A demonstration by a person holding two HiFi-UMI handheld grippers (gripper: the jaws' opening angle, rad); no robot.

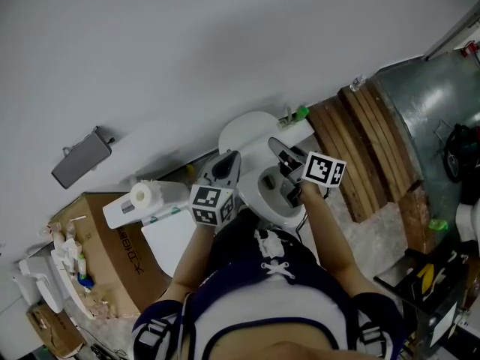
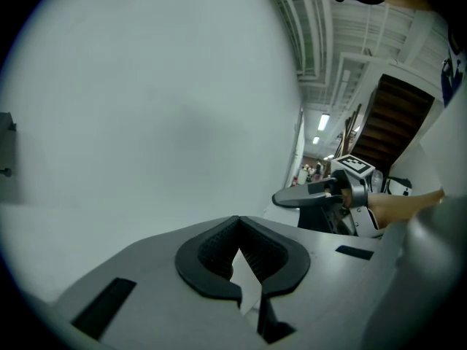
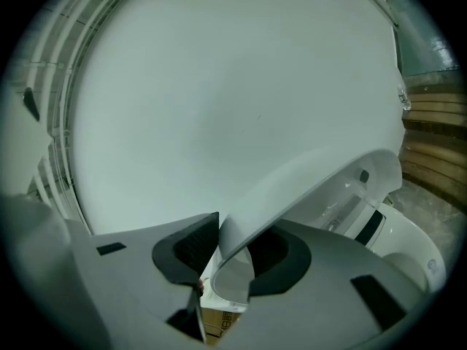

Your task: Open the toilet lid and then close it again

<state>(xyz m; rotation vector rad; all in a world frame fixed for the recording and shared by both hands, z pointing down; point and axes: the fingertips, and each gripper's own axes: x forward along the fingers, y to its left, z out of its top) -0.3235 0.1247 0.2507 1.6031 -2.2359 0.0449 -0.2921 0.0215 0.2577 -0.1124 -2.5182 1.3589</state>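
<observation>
step: looks like the lift. r gripper (image 3: 233, 252) is clamped on the front rim of the white oval plastic toilet lid (image 3: 306, 181), which is partly raised over the white ceramic bowl (image 3: 408, 248). next: prob swing it up toward the wall w/o slipping. l gripper (image 2: 239, 261) is clenched, empty, just left of the toilet.

The head view looks steeply down from above the person onto the left gripper (image 1: 227, 163), right gripper (image 1: 283, 154) and lid (image 1: 251, 130). The left gripper view sits close behind its fingers (image 2: 219, 243), facing the wall (image 2: 146, 122); the right gripper (image 2: 306, 195) shows beyond them. The right gripper view, equally close, has the lid (image 3: 294, 190) between its fingers (image 3: 193, 246) and shares the planks (image 3: 430, 137) with the head view (image 1: 367, 141).
</observation>
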